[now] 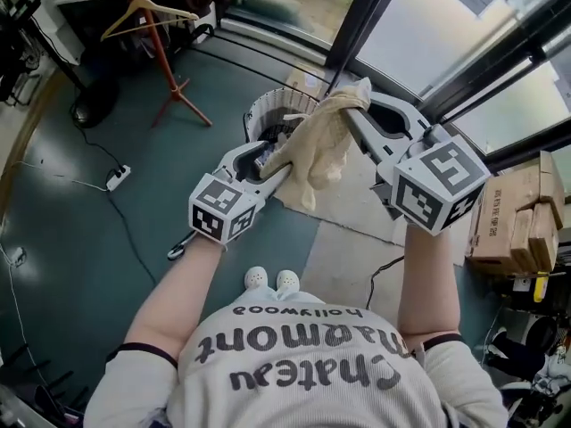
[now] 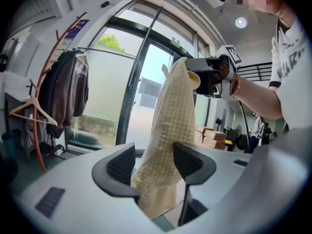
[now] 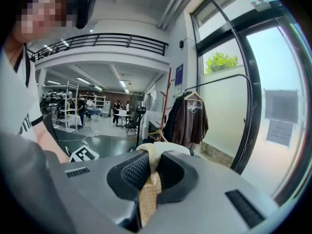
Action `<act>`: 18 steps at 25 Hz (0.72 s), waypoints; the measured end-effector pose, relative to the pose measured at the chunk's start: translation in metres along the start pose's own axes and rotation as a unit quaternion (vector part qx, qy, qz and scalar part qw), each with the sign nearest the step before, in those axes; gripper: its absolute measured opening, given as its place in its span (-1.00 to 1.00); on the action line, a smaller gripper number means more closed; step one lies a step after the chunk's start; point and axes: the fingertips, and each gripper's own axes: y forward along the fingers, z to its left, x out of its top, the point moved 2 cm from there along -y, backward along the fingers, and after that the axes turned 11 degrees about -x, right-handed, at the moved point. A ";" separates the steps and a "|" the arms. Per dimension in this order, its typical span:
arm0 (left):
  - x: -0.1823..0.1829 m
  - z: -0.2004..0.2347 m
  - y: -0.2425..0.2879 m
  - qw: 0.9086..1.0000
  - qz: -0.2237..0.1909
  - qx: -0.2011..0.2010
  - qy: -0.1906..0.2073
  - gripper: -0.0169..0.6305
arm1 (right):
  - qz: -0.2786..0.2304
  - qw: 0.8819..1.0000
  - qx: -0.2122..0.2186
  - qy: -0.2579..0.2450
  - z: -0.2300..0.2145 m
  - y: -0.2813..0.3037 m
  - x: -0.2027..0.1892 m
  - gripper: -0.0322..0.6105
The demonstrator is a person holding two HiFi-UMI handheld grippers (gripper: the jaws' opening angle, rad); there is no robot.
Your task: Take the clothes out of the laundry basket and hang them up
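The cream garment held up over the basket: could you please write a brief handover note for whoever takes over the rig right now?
Right gripper: shut on the cream garment, holding it up by one end.
Left gripper: open; the garment hangs between its fingers, not clamped.
Laundry basket: on the floor below the garment; there seem to be more clothes inside.
Done: this garment is out of the basket.
Left: hang it up, probably on the empty wooden hanger at the red rack, then carry on with the basket.
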 end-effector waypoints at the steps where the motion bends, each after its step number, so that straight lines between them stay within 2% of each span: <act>1: 0.009 -0.006 -0.002 1.000 -0.005 -0.008 0.011 -0.21 | -0.012 1.000 0.002 -0.008 0.005 -0.006 0.014 -0.79; 5: 0.036 -0.023 -0.015 0.999 -0.018 -0.020 0.047 -0.21 | -0.048 0.998 0.018 -0.035 0.025 -0.026 0.048 -0.79; 6: 0.042 -0.026 -0.020 0.998 -0.018 -0.020 0.055 -0.26 | -0.054 0.998 0.021 -0.040 0.029 -0.029 0.055 -0.79; 8: 0.058 -0.028 -0.032 0.997 -0.021 -0.019 0.067 -0.61 | -0.066 0.997 0.027 -0.042 0.032 -0.030 0.070 -0.79; 10: 0.073 -0.022 -0.046 0.997 -0.028 -0.010 0.067 -0.75 | -0.079 0.996 0.036 -0.037 0.033 -0.025 0.087 -0.79; 14: 0.094 -0.008 -0.075 0.996 -0.031 0.037 0.070 -0.85 | -0.106 0.992 0.057 -0.042 0.038 -0.020 0.108 -0.79; 18: 0.132 0.020 -0.115 0.988 -0.046 0.115 0.089 -0.86 | -0.136 0.987 0.070 -0.040 0.026 0.000 0.127 -0.79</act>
